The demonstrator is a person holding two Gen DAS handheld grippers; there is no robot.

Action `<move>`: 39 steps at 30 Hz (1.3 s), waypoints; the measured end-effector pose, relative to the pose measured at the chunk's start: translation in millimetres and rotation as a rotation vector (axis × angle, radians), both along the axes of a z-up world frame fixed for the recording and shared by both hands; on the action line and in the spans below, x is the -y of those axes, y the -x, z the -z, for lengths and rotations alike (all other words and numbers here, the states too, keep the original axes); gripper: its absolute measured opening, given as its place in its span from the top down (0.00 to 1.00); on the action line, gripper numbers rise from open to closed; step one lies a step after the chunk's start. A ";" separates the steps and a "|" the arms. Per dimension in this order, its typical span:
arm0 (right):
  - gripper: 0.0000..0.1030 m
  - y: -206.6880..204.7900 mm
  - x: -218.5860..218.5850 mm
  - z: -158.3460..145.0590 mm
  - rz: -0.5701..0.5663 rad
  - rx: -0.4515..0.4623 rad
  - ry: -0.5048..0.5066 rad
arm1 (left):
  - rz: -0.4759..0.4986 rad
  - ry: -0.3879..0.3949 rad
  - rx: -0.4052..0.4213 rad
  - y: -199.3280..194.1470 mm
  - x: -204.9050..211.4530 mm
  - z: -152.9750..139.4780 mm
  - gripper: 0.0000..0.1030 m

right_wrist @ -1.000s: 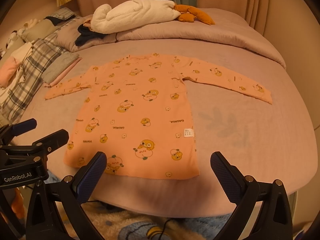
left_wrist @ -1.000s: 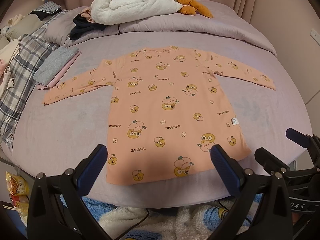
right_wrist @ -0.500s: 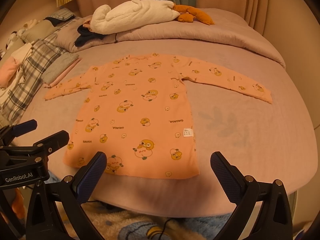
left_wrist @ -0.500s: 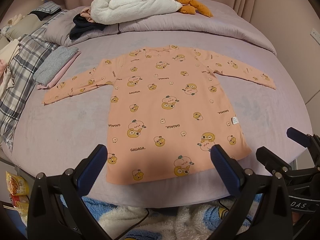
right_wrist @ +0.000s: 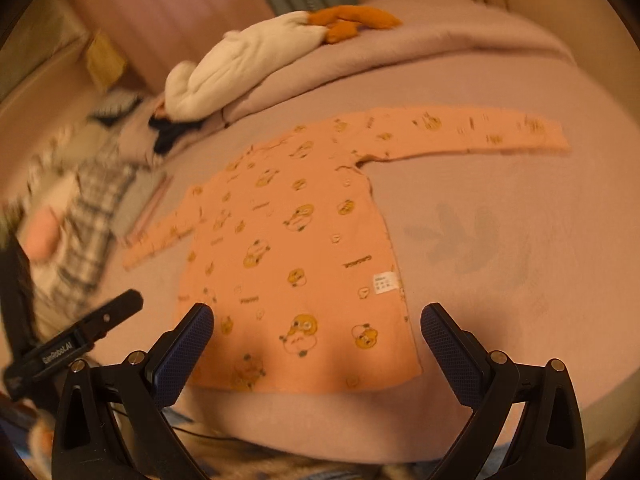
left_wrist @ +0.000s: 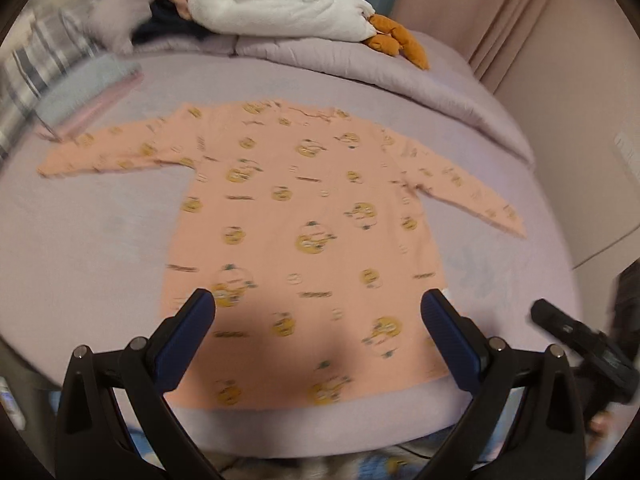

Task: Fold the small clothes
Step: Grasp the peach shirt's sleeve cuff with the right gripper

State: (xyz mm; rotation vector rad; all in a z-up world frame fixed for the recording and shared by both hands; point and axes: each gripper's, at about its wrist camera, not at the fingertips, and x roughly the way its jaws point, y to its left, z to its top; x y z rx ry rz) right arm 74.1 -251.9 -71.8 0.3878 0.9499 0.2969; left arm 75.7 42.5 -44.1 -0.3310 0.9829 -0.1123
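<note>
Left gripper [left_wrist: 318, 322] jaws spread wide, empty, above the hem of the peach shirt [left_wrist: 304, 240]. Right gripper [right_wrist: 316, 332] likewise gaping, holding nothing, over the hem's right half. Shirt lies flat on the lilac bed [left_wrist: 88, 240], sleeves out toward 10 and 2 o'clock. Judgement: thin knit, light, limp, no stiffness; it will drape and slide easily on the cover. Best holds look like a sleeve cuff [right_wrist: 548, 132] or hem corner [right_wrist: 412, 376], pinching a single edge.
</note>
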 end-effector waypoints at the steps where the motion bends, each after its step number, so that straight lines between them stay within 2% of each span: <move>1: 0.01 -4.7 10.6 6.3 0.023 -0.012 -0.040 | 0.010 0.048 -0.005 -4.7 -0.4 1.9 0.00; 2: 0.01 -12.6 27.0 16.2 0.065 -0.033 -0.092 | 0.028 0.117 -0.003 -10.7 -2.5 4.2 0.00; 4: 0.01 -25.2 53.3 31.3 0.140 -0.055 -0.159 | 0.044 0.193 0.043 -19.7 -5.6 5.3 0.00; 7: 0.01 -50.1 93.1 51.1 0.263 -0.075 -0.195 | 0.054 0.199 0.074 -35.3 -2.5 3.7 0.00; 9: 0.01 -72.4 127.9 63.7 0.359 -0.058 -0.234 | 0.065 0.186 0.096 -45.9 -0.6 1.3 0.00; 13: 0.01 -110.8 179.0 87.0 0.493 -0.067 -0.332 | 0.043 0.162 0.054 -73.9 -2.9 8.1 0.00; 17: 0.11 -144.5 206.8 107.7 0.584 -0.099 -0.410 | 0.003 0.167 0.026 -93.4 -13.7 16.3 0.00; 21: 0.20 -163.8 220.3 105.9 0.631 -0.030 -0.457 | -0.023 0.131 0.026 -104.4 -20.2 20.0 0.00; 23: 0.40 -177.3 225.5 107.2 0.661 -0.014 -0.457 | -0.037 0.113 0.026 -109.8 -23.6 22.2 0.00; 24: 0.46 -180.5 228.3 111.4 0.676 -0.009 -0.465 | -0.042 0.109 0.025 -111.9 -25.5 23.7 0.00; 26: 0.69 -180.8 236.9 117.1 0.706 0.010 -0.500 | -0.055 0.103 0.015 -116.2 -29.9 27.7 0.00; 27: 0.74 -177.5 244.8 123.4 0.726 0.021 -0.520 | -0.060 0.101 0.010 -118.5 -32.1 29.8 0.00; 29: 0.87 -180.2 245.9 126.1 0.742 0.025 -0.522 | -0.074 0.090 0.011 -122.1 -37.8 33.7 0.00; 31: 0.91 -177.8 247.4 125.9 0.745 0.031 -0.520 | -0.091 0.060 0.015 -124.2 -42.1 36.6 0.00; 33: 0.92 -174.0 251.3 122.2 0.746 0.030 -0.506 | -0.095 0.063 0.008 -126.1 -46.9 39.4 0.00; 36: 0.92 -185.0 233.9 96.0 0.678 0.063 -0.452 | -0.104 0.082 0.006 -128.5 -56.7 42.1 0.00; 39: 0.92 -198.3 182.6 40.3 0.504 0.123 -0.301 | -0.128 0.105 0.002 -130.6 -67.9 42.7 0.00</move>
